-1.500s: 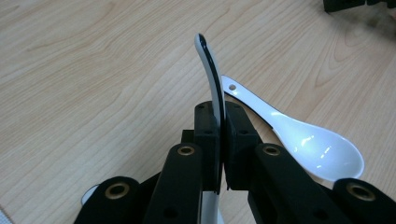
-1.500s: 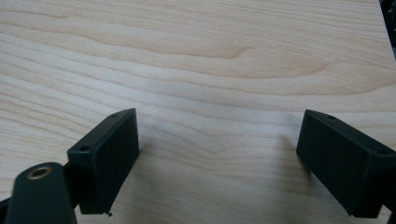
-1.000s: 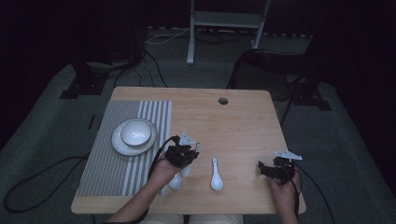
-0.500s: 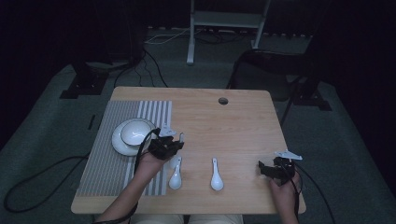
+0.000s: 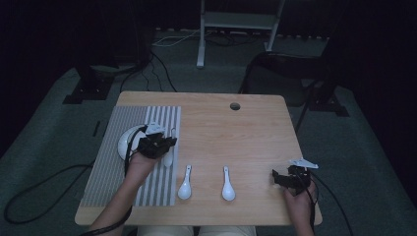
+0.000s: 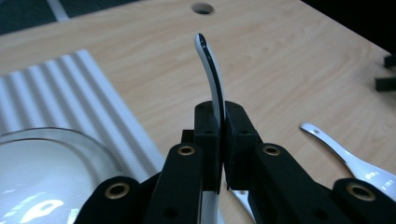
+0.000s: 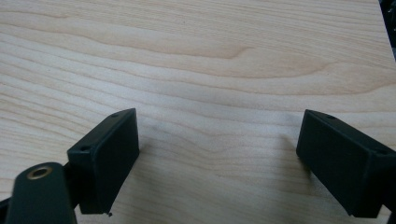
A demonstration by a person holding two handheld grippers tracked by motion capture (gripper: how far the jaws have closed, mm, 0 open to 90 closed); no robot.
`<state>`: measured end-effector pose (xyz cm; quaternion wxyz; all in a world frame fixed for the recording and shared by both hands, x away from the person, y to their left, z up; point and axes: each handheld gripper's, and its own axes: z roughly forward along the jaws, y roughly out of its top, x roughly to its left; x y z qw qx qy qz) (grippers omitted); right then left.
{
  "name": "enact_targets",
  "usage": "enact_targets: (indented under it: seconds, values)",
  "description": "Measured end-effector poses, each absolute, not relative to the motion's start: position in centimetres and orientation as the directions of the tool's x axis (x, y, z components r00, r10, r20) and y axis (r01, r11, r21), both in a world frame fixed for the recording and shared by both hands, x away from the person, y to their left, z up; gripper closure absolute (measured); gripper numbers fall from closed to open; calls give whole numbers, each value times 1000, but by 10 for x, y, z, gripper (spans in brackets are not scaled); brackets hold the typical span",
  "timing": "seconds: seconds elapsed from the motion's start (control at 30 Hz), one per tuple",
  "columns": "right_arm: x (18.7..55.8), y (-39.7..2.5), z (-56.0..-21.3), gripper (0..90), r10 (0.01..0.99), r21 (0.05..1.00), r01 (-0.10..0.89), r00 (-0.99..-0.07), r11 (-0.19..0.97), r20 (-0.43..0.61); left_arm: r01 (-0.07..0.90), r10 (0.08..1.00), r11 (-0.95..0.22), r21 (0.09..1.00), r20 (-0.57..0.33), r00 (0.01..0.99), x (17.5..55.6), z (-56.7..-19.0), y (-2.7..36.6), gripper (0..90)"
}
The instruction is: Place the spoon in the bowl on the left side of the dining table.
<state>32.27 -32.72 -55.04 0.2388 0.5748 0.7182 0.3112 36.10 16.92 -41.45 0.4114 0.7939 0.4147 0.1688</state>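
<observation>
In the high view, a wooden bench [image 5: 236,142] is seen with a grey striped mat [image 5: 113,167] laid along its left part. A white bowl [image 5: 125,143] is set on the mat, and the left gripper [image 5: 164,143] is held just beside it, at the bowl's right edge. A white spoon [image 5: 168,158] is carried under this gripper near the mat's right border; its long axis cannot be made out from here. Two more white spoons [image 5: 185,184] and [image 5: 227,185] are laid on the bare wood, apart from each other, each with its bowl end toward the person and its handle pointed away, toward the far edge. The right gripper [image 5: 276,178] is rested near the bench's near right corner, well apart from the spoons.

In the left gripper view, the fingers [image 6: 209,135] are clamped on the held spoon [image 6: 211,70] partway along its handle. The handle is seen edge on, rising past the fingertips in a curve, with its tip pointed away toward the hole [image 6: 202,8] in the bench. The rim of the bowl [image 6: 56,140] is seen at lower left, and another spoon [image 6: 345,154] at right.

In the right gripper view, the fingers [image 7: 107,158] are spread wide over bare wood, with nothing between them.
</observation>
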Motion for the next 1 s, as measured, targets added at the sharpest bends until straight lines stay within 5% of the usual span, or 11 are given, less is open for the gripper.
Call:
enact_targets:
  seconds: [0.57,1.0]
  values:
    - [323,-327,-550,124,974,721,677,-224,146,14,515,872,-247,821,-43,487,385,-399,230,854]
    - [323,-327,-550,125,975,722,677,-223,144,14,590,907,-202,782,-78,414,411,-437,251,854]
